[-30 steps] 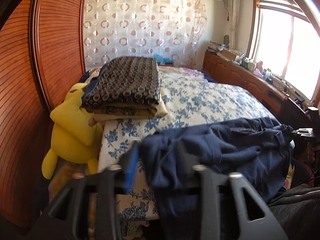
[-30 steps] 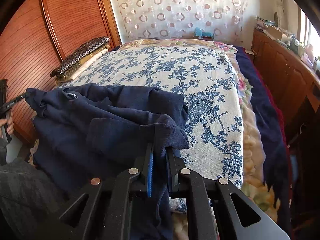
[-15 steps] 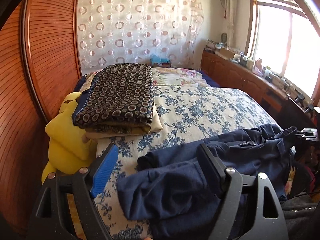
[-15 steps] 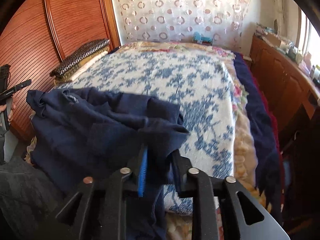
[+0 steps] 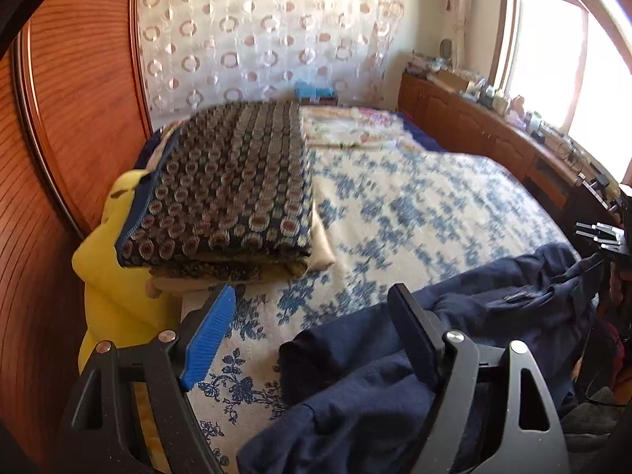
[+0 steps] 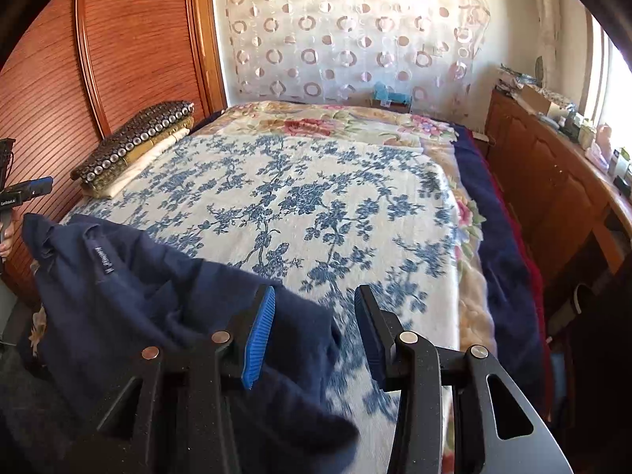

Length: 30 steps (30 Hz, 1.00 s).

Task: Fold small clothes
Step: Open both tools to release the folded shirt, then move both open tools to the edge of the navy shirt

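Note:
A dark navy garment lies crumpled along the near edge of the bed and hangs over it; in the right wrist view it fills the lower left. My left gripper is open and empty, above the garment's left end. My right gripper is open and empty, just above the garment's right end. The left gripper shows at the far left of the right wrist view.
The bed has a blue floral cover. A folded stack of patterned blankets and a yellow plush toy sit at its left side by the wooden wardrobe. A wooden cabinet runs along the right.
Both grippers have opened and let go of the navy garment, which has dropped onto the bed edge. Both have lifted and drawn back a little.

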{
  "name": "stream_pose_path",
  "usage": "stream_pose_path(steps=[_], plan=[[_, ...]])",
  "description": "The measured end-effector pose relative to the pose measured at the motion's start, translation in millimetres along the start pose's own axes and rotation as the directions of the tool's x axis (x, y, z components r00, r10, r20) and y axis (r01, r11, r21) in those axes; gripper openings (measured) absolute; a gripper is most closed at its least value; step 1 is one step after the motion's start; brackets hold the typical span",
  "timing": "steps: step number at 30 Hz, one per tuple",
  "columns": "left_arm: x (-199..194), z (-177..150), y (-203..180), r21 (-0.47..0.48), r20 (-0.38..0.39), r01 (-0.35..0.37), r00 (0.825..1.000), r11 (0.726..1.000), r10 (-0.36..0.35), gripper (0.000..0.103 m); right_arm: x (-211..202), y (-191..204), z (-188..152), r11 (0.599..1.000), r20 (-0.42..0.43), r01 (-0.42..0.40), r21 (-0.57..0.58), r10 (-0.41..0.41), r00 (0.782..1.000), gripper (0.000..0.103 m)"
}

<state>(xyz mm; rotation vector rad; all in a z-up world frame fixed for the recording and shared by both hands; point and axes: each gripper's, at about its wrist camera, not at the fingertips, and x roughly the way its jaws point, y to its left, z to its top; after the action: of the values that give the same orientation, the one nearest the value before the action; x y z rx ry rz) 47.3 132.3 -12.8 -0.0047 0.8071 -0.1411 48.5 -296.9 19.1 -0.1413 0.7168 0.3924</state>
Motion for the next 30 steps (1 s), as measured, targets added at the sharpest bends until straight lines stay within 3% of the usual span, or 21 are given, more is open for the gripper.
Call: stream_pose_path(steps=[7, 11, 20, 27, 30], plan=[[37.4, -23.0, 1.9, -0.026, -0.141, 0.049, 0.989, 0.998, -0.052, 0.061, 28.1, -6.7, 4.1, 1.000, -0.067, -0.001, 0.024, 0.002, 0.998, 0.044], [50.3, -37.5, 0.9, -0.035, -0.194, 0.044, 0.980, 0.998, -0.050, 0.060, 32.8, -15.3, 4.9, 0.999, -0.084, -0.005, 0.054, 0.009, 0.996, 0.044], [51.4, -42.4, 1.4, -0.046, -0.190, 0.043, 0.980, 0.998, -0.051, 0.058, 37.9, -14.0, 3.4, 0.998, -0.116, 0.006, 0.059, 0.001, 0.993, 0.054], [50.9, -41.9, -1.8, -0.048, -0.183, 0.053, 0.981, 0.997, -0.061, 0.033, 44.3, -16.7, 1.5, 0.996, -0.146, -0.030, 0.079, 0.041, 0.988, 0.054], [50.2, -40.8, -2.8, -0.043, -0.184, 0.050, 0.981, 0.998, -0.057, 0.031, 42.5, -18.6, 0.5, 0.995, -0.151, -0.048, 0.090, 0.061, 0.987, 0.054]])
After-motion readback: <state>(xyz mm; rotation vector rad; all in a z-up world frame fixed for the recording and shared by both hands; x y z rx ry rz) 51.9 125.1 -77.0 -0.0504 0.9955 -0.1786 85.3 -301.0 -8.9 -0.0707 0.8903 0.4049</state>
